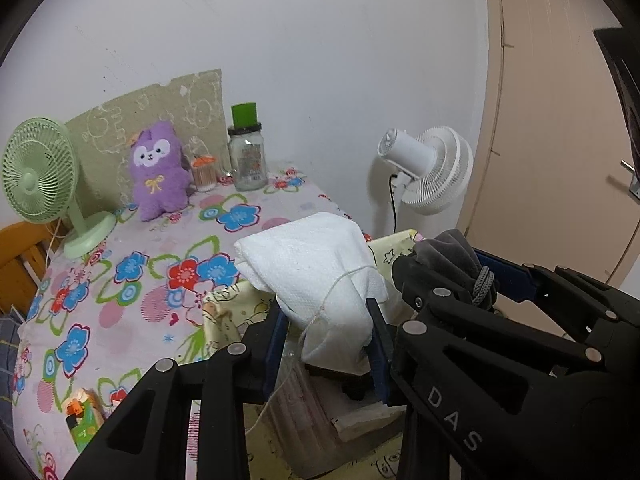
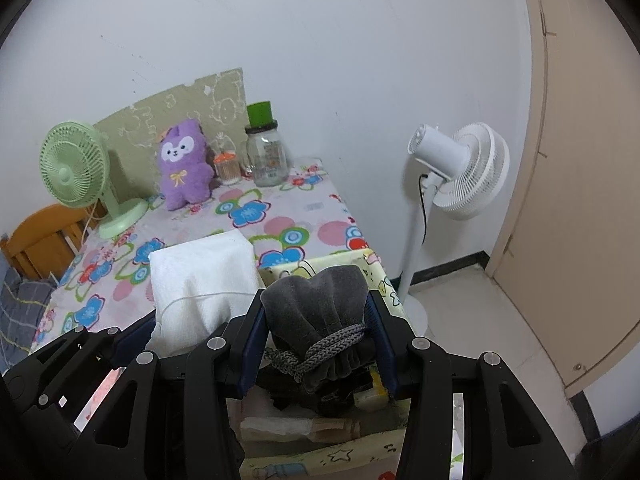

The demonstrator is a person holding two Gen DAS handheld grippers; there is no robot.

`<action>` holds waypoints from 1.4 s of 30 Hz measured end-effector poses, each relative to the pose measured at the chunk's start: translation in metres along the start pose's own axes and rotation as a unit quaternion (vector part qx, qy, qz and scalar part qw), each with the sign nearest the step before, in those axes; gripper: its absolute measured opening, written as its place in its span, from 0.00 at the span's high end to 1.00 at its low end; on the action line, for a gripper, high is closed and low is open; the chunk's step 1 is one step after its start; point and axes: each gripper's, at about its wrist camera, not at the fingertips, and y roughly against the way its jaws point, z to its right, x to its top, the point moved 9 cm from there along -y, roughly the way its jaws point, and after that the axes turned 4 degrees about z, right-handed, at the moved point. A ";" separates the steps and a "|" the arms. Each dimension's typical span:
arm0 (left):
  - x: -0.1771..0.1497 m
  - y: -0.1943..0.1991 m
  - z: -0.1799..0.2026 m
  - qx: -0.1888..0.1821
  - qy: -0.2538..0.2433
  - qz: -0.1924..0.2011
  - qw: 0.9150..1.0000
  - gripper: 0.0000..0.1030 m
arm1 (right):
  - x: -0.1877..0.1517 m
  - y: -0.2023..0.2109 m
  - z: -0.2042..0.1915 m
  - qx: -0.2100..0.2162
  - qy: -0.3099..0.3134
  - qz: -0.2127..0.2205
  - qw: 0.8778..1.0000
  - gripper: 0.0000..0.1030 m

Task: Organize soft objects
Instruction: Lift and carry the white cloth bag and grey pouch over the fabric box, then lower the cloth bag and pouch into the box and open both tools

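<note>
My left gripper (image 1: 326, 320) is shut on a white woven drawstring bag (image 1: 308, 256), whose lower part sits pinched between the blue pads. The bag hangs over a yellow cartoon-print fabric box (image 1: 224, 308) at the near edge of the floral-cloth table (image 1: 132, 288). Beside it on the right, my right gripper (image 2: 316, 312) is shut on a grey velvet drawstring pouch (image 2: 316, 296), gripped just above its knotted cord. That pouch also hangs over the box (image 2: 376, 276). Dark items and pale packets lie inside the box. The white bag (image 2: 204, 272) appears left of the pouch in the right wrist view.
At the back of the table stand a purple plush toy (image 1: 158, 170), a green desk fan (image 1: 40, 176), a glass jar with a green lid (image 1: 248, 160) and a small orange-lidded tub (image 1: 203, 174). A white standing fan (image 2: 460, 172) and a door are to the right, and a wooden chair (image 2: 36, 240) is at the left.
</note>
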 end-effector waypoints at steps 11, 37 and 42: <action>-0.010 -0.016 0.005 0.002 -0.017 -0.029 0.999 0.31 | -0.013 -0.021 0.006 0.001 -0.007 -0.030 1.000 0.51; -0.013 0.004 -0.016 0.018 -0.010 -0.027 0.999 0.16 | -0.011 -0.008 -0.018 0.023 -0.007 -0.016 1.000 0.17; -0.013 0.018 -0.022 0.021 -0.010 -0.015 1.000 0.14 | -0.010 0.007 -0.025 0.017 -0.003 -0.004 1.000 0.17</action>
